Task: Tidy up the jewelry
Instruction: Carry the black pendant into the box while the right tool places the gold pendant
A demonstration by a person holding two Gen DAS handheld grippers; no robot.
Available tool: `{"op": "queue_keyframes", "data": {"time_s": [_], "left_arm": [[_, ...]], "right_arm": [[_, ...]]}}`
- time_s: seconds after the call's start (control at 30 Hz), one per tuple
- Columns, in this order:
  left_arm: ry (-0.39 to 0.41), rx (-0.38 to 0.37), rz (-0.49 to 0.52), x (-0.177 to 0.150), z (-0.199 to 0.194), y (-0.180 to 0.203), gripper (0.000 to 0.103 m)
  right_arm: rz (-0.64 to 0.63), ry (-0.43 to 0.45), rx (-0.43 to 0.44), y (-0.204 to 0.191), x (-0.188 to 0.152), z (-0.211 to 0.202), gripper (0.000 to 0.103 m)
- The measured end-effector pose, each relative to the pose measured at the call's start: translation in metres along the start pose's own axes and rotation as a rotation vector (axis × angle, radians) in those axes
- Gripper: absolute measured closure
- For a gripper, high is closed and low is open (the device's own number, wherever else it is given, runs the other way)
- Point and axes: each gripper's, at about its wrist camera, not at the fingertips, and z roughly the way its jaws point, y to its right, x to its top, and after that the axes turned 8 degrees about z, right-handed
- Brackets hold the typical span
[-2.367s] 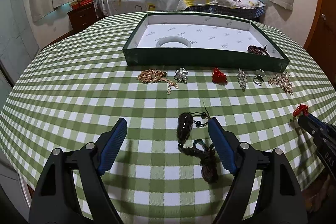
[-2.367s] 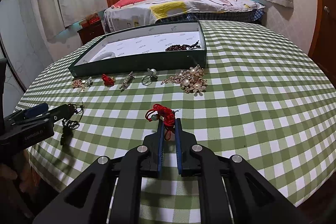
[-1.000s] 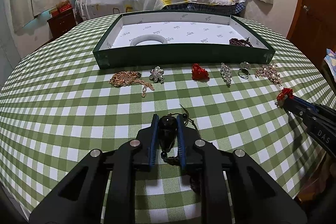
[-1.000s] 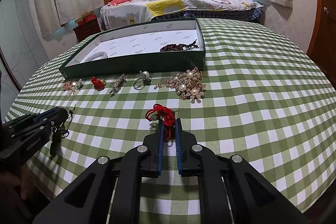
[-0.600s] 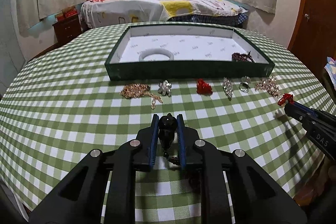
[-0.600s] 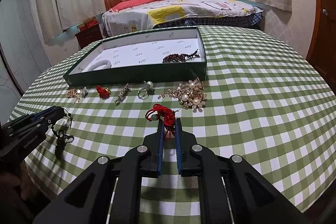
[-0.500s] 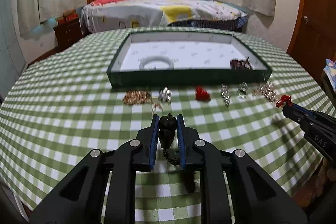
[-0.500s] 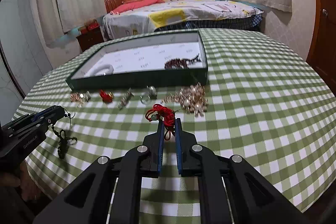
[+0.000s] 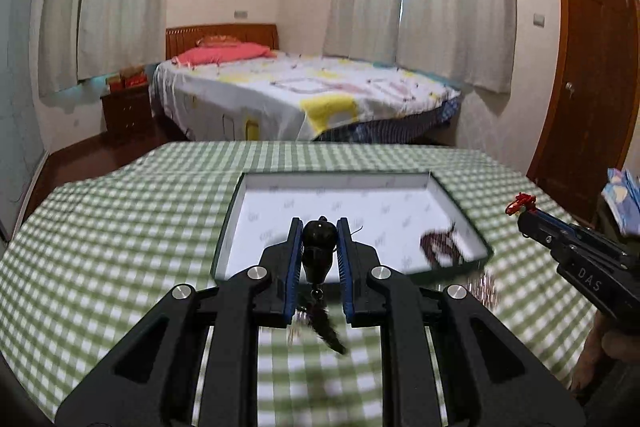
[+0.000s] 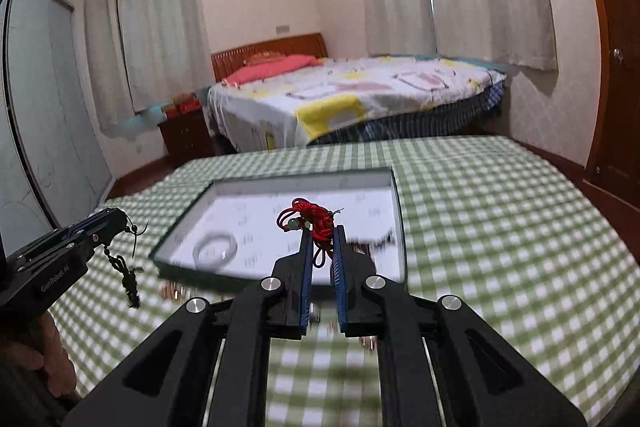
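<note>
Tray (image 9: 230, 227) on tabletop (image 9: 120, 227), ahead of both grippers. In tray: bangle (image 10: 215, 246) toward its left end, beads (image 9: 440, 245) at its right end. Left gripper (image 9: 319, 241) above tray's near wall, pendant (image 9: 318, 247) between jaws, its cord hanging below. Right gripper (image 10: 320, 239) to the right, knot (image 10: 314, 221) in jaws. Bed (image 9: 300, 99) behind tabletop.

Two grippers are seen: the left (image 9: 319, 241) and the right (image 10: 321, 247). One tray (image 10: 280, 183) is counted on one table (image 10: 500, 227). Inside it, one white bangle (image 10: 215, 247) and one dark bracelet (image 9: 442, 247). One black pendant (image 9: 319, 237), one red cord (image 10: 314, 221).
</note>
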Motion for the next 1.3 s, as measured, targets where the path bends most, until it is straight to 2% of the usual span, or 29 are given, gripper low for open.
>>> {"op": "queue_keyframes", "data": {"time_s": [0.2, 0.5, 0.7, 0.87, 1.07, 1.3], "left_arm": [[0.040, -0.005, 0.009, 0.032, 0.035, 0.001, 0.086], [-0.008, 0.004, -0.002, 0.045, 0.111, 0.000, 0.086], [-0.121, -0.003, -0.007, 0.038, 0.166, 0.001, 0.086], [-0.218, -0.013, -0.005, 0.026, 0.198, -0.001, 0.086], [-0.313, -0.026, -0.016, 0.015, 0.217, -0.001, 0.086], [-0.347, -0.029, -0.008, 0.007, 0.225, 0.000, 0.084]], "right_arm": [[-0.024, 0.057, -0.001, -0.008, 0.029, 0.027, 0.092], [-0.016, 0.061, -0.019, -0.002, 0.049, 0.093, 0.092], [-0.009, -0.052, -0.050, 0.007, 0.043, 0.144, 0.092], [-0.016, -0.137, -0.074, 0.010, 0.034, 0.169, 0.092], [-0.015, -0.241, -0.107, 0.015, 0.027, 0.192, 0.092], [-0.012, -0.280, -0.124, 0.016, 0.022, 0.201, 0.092]]}}
